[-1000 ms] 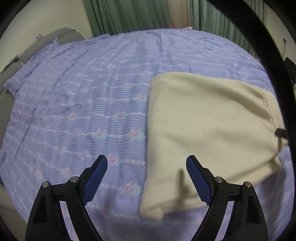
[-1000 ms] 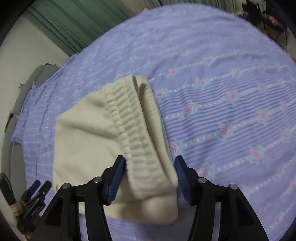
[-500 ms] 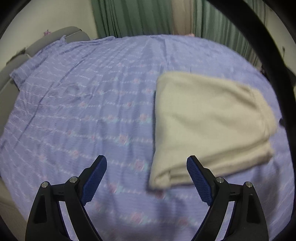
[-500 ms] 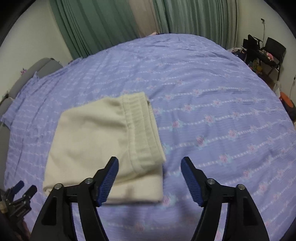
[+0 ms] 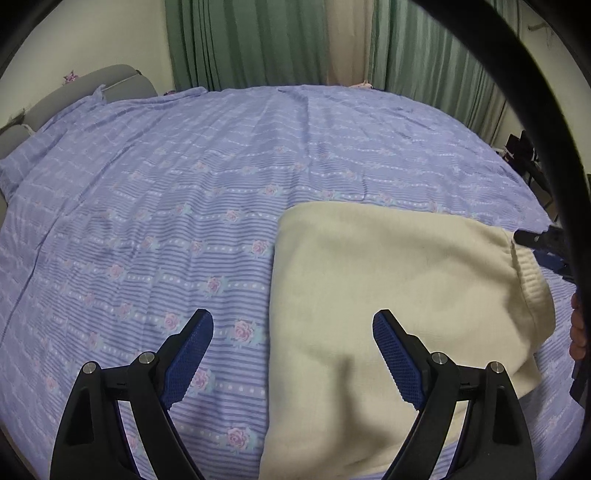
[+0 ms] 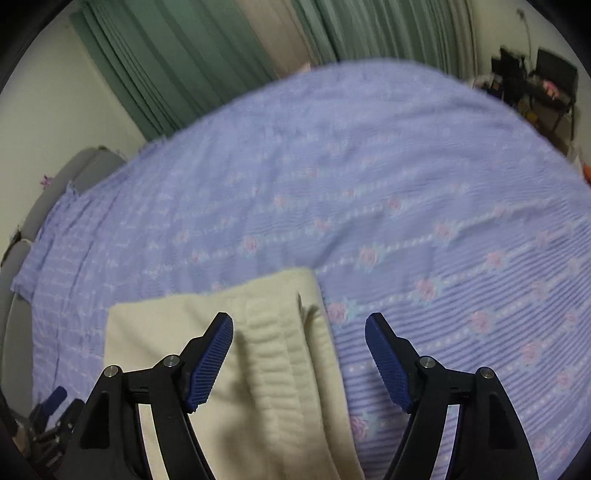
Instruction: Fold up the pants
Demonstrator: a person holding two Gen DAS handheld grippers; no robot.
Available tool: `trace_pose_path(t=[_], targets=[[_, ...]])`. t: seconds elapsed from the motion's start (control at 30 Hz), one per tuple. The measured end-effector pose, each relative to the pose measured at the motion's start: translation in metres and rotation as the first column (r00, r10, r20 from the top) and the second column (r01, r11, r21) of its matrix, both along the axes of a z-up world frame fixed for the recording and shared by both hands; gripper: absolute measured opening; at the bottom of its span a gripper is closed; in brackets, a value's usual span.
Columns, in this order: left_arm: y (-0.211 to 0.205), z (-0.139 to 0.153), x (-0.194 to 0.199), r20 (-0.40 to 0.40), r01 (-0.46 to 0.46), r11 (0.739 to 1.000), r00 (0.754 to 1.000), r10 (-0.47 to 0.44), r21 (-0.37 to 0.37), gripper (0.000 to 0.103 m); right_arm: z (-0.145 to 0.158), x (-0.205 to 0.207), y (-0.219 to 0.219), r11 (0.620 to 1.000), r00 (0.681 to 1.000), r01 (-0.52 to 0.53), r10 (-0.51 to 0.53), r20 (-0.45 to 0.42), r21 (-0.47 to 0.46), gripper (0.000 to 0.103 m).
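wide bed (image 5: 221,155) under a lilac bedspread (image 6: 369,155) with stripes and pink roses, grey padded headboard (image 5: 110,79) at upper left, green curtains (image 5: 240,40) along the back, cream wall (image 5: 92,33), dark cluttered desk (image 6: 535,88) at upper right

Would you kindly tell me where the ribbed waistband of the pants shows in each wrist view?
Left wrist view: the waistband runs down the right edge of the pants, far right of the picture.
Right wrist view: the waistband lies at bottom centre, between the open right gripper's fingers.
Shared landmark: the green curtain behind the bed.
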State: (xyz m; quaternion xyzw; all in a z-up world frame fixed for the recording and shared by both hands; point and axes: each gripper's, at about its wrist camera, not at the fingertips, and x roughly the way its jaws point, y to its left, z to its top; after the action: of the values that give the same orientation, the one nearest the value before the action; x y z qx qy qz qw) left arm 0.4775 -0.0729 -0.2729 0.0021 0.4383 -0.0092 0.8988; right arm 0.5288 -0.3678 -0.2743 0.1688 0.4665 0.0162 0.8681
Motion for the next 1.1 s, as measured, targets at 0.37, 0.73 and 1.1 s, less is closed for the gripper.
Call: trace_pose_path(t=[0.37, 0.73, 1.1], targets=[[-0.024, -0.011, -0.015, -0.033, 0.090, 0.992, 0.996, -0.087, 0.093, 0.089, -0.027, -0.060, -0.025, 0.995, 0.995, 0.080, -0.083, -0.054, -0.054, 0.074], [-0.008, -0.013, -0.020, -0.058, 0.029, 0.999, 0.998, -0.028, 0.013, 0.089, -0.051, -0.081, -0.008, 0.973, 0.993, 0.071, -0.049, -0.104, 0.221, 0.075], [-0.020, -0.033, -0.011, -0.093, 0.087, 0.996, 0.992, -0.088, -0.007, 0.089, -0.088, -0.078, -0.016, 0.880, 0.992, 0.082, -0.025, -0.125, 0.468, 0.075]])
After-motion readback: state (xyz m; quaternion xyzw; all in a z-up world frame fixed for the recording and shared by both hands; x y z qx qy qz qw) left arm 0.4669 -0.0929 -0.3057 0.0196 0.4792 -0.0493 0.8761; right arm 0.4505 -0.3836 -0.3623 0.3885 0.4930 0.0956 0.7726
